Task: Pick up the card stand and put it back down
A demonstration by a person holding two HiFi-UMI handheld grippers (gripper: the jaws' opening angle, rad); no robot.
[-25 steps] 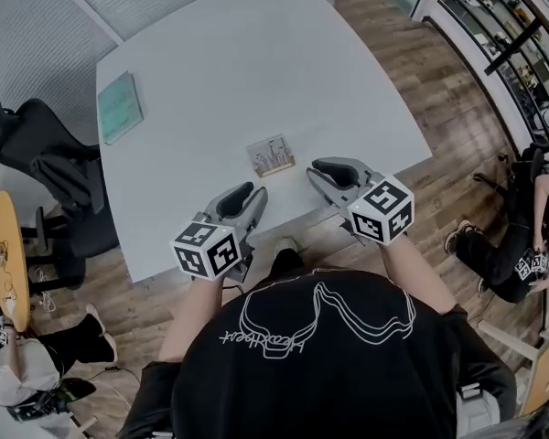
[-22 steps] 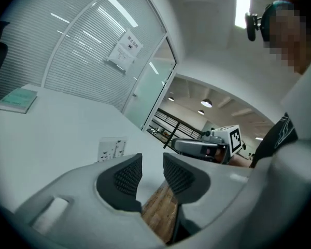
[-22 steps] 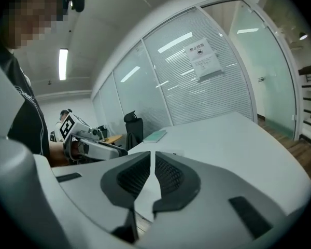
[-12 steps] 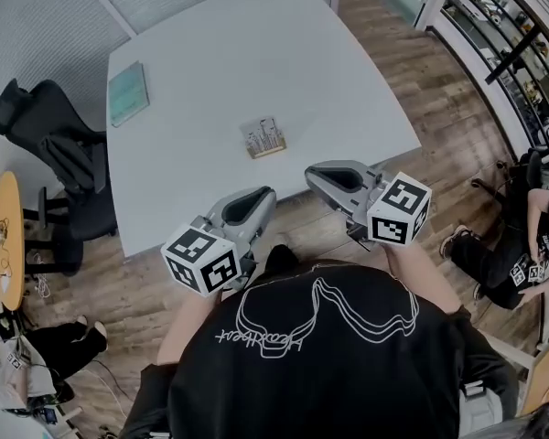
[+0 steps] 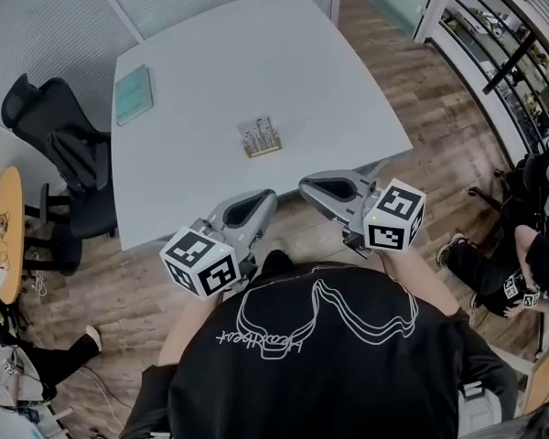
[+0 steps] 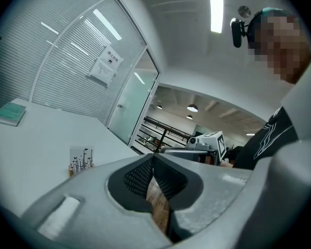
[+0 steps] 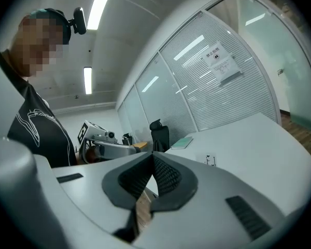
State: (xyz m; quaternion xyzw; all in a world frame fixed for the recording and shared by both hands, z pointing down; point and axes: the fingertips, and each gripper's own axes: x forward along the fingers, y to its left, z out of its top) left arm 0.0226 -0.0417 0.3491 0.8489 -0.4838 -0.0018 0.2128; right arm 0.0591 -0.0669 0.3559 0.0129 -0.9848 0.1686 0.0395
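Holding both tongs up in front of my chest, just off the near edge of the white table point(image 5: 210, 71), I have neither one on anything. My left gripper point(image 5: 266, 197) has just been closing, and its jaws now meet tip to tip with nothing between them; only wooden floor point(image 5: 421, 90) shows through the gap behind the pads. My right gripper point(image 5: 304, 187) is likewise pressed together and empty. The card stand point(image 5: 261, 137) stands upright on the table beyond both tips, well apart from them. A teal book point(image 5: 134, 94) lies flat near the far left corner, and a black office chair point(image 5: 59, 149) stands beside the table's left edge.
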